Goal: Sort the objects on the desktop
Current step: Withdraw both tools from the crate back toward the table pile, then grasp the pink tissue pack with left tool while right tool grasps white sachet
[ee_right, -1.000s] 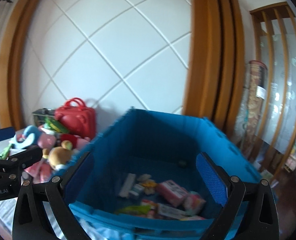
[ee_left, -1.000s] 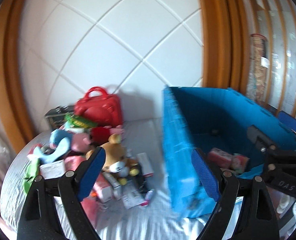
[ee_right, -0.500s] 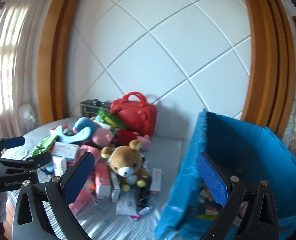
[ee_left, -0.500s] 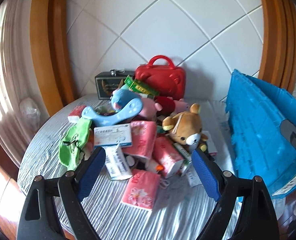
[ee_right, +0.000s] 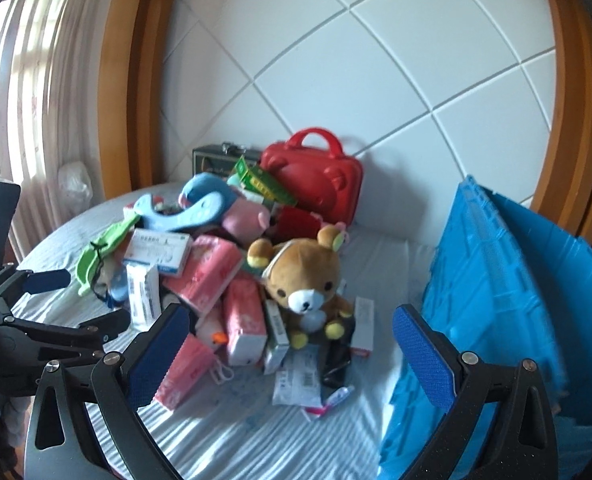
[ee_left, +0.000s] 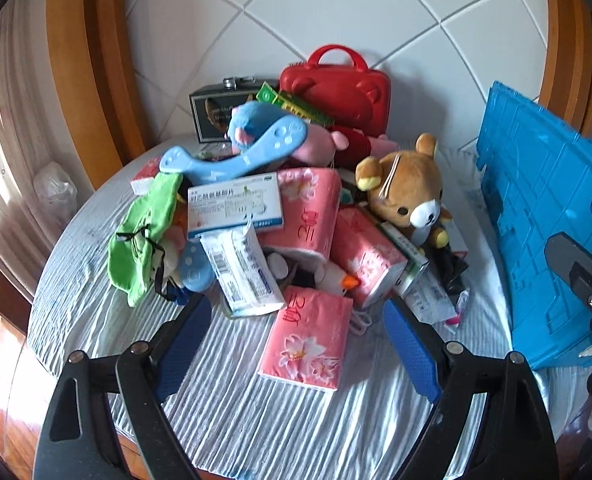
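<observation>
A heap of objects lies on the round, white-clothed table (ee_left: 255,420). In it are a brown bear plush (ee_left: 404,188) (ee_right: 304,272), pink tissue packs (ee_left: 308,336) (ee_right: 243,312), a white-and-blue medicine box (ee_left: 235,204) (ee_right: 159,252), a blue plush toy (ee_left: 251,144) and a green cloth piece (ee_left: 143,232). The blue crate (ee_left: 544,216) (ee_right: 496,280) stands to the right. My left gripper (ee_left: 296,320) hangs open just in front of the nearest tissue pack. To the right of it, facing the bear, my right gripper (ee_right: 291,340) is open too. Neither one holds anything.
A red carry case (ee_left: 336,92) (ee_right: 316,184) and a dark tin box (ee_left: 215,112) stand against the white panelled wall behind the heap. Small packets and a tube (ee_right: 336,396) lie loose between heap and crate. A curtain and wooden frame are at the left.
Both views have swung left, from the blue crate's inside to the heap, and have come down closer to the table. Both grippers stay open and empty.
</observation>
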{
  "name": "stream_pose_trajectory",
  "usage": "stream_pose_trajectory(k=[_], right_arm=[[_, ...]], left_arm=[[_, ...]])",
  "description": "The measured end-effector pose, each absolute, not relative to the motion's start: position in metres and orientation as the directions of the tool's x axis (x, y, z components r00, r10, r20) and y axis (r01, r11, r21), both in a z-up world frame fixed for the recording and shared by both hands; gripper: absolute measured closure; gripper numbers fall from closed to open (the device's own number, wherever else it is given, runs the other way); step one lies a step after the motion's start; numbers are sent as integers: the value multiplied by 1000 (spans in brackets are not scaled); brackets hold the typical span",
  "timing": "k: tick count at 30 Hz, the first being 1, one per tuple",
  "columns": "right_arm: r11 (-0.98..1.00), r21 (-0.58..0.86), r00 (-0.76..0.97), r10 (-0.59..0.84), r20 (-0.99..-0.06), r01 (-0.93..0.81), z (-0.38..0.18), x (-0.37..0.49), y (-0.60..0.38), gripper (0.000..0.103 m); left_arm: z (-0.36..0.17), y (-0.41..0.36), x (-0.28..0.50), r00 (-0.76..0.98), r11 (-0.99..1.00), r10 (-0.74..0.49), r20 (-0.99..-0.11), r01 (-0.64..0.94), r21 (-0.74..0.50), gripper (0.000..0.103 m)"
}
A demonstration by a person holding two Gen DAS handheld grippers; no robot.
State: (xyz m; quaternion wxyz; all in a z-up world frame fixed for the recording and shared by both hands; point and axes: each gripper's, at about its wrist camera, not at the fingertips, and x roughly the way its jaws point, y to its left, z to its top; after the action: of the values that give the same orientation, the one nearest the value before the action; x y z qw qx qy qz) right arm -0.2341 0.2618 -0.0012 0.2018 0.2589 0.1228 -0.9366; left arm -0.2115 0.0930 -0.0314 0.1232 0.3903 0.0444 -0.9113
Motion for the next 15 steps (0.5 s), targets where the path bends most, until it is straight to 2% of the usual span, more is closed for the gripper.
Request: stream_pose_trajectory(k=[7,15], right_arm=[[-875,-134,-702,-272,-658,465,-53,-255,247,0],[-889,-61,-548,-225,-805,454,-129,-283,247,0]], left_arm=[[-76,82,-225,-602,-972,-134,-787,233,-13,15],[-133,78,-247,-498,-976,-91,-862,215,-21,15]])
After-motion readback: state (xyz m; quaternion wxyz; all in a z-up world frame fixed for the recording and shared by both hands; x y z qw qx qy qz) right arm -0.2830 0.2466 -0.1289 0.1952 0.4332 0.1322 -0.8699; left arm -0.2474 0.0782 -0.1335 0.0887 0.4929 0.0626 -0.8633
